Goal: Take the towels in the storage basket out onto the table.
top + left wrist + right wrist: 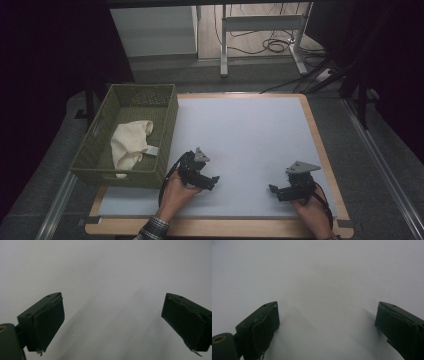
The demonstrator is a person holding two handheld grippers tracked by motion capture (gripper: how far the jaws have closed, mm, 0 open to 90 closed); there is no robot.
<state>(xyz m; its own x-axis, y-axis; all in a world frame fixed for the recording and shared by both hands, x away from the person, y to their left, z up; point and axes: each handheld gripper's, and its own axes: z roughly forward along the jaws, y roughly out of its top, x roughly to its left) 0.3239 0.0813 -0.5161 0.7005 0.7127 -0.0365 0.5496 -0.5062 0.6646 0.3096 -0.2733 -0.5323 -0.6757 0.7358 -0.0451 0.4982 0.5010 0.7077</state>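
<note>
A person stands at the near edge of the tabletop, a gripper in each hand, both resting low over the bare white surface. The left gripper sits near the left, just beside the near right corner of the olive woven basket, its jaws spread wide in the left gripper view with nothing but white between them. The right gripper is well apart from it toward the near right, and its jaws are likewise spread wide and empty in the right gripper view. The thing nearest to hand is the cream cloth, lying crumpled inside the basket, toward its near half, with a small pale tag showing at its right edge. I'd judge it light and limp: it will sag and drape from wherever it is pinched, and won't slip much between padded jaws. A raised fold near the top of the bundle looks the sensible place to take hold, coming down from above so the basket wall doesn't get in the way; the left gripper is the closer one for that.
</note>
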